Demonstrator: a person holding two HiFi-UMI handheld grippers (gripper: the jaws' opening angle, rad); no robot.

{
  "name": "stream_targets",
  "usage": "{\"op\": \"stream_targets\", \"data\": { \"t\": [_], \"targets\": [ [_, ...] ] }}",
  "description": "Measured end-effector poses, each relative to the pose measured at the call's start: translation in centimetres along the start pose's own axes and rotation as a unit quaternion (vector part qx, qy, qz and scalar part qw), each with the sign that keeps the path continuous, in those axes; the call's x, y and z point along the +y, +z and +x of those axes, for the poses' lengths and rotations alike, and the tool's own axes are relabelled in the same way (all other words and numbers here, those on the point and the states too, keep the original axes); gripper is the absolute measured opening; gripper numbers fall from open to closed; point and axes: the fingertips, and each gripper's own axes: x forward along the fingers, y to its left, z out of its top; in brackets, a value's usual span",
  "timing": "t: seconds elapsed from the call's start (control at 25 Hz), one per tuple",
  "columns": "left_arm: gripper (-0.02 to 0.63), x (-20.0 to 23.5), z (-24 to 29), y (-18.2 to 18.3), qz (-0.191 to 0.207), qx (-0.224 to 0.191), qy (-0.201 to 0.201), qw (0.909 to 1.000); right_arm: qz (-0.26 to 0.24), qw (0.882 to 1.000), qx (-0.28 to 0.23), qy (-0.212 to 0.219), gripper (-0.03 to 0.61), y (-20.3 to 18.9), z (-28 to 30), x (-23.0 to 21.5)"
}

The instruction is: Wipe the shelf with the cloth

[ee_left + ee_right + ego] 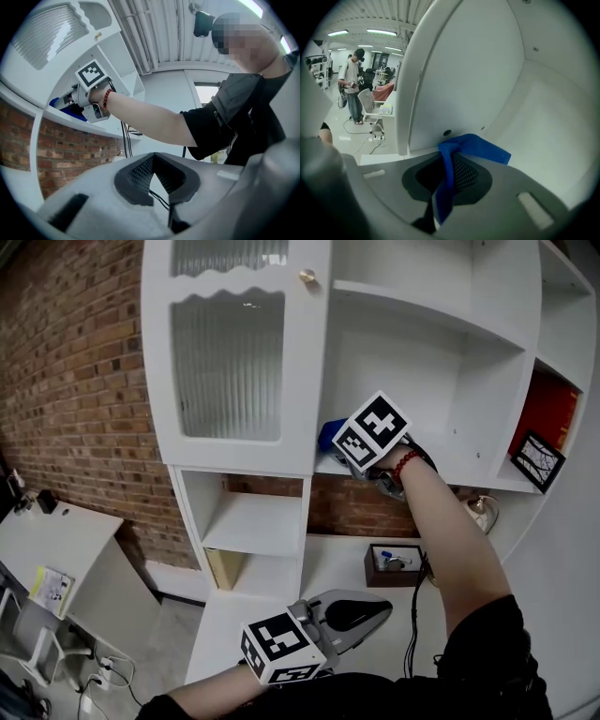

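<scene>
The right gripper (449,174) pinched a soft blue cloth (477,146) on the smooth white shelf (452,461), and below that shelf, near the red brick wall (349,508), the left gripper (154,182) hung shut and empty.

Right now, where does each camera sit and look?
Head view: on the person's head, facing down at the shelf; shows both forearms, right gripper, left gripper.
Left gripper view: low on the left gripper, facing up at the right arm.
Right gripper view: on the right gripper, facing into the shelf; jaws pinch the blue cloth.
All three show the cloth.
</scene>
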Motion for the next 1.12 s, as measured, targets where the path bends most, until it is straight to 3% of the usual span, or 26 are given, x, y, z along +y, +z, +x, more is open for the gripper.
{"op": "stream_targets", "data": {
  "t": [0.16,0.32,0.64,0.88,1.04,1.12],
  "targets": [
    [0.003,0.5,-0.1,-0.1,0.000,0.001,0.006,1.0000,0.043,0.998,0.017,-0.038,0.037,-0.8,0.4,-2.0],
    [0.003,0.5,0.4,-0.1,0.004,0.002,0.002,1.0000,0.101,0.993,0.046,-0.043,0.037,-2.9,-0.7,-4.0],
    [0.003,-1.3,3.0,0.0,0.017,0.015,-0.047,0.9986,0.198,0.976,0.061,-0.069,0.037,-9.5,-5.4,-8.5],
    [0.003,-3.2,5.0,-0.1,0.024,0.023,-0.093,0.9951,0.294,0.950,0.023,-0.102,0.037,-15.5,-10.1,-12.3],
    [0.003,-4.7,6.1,-0.2,0.029,0.027,-0.124,0.9915,0.374,0.916,-0.035,-0.144,0.035,-19.3,-13.3,-14.8],
    [0.003,-5.2,6.4,-0.2,0.031,0.030,-0.135,0.9900,0.387,0.904,-0.041,-0.178,0.035,-20.9,-14.7,-15.5]
  ]
}}
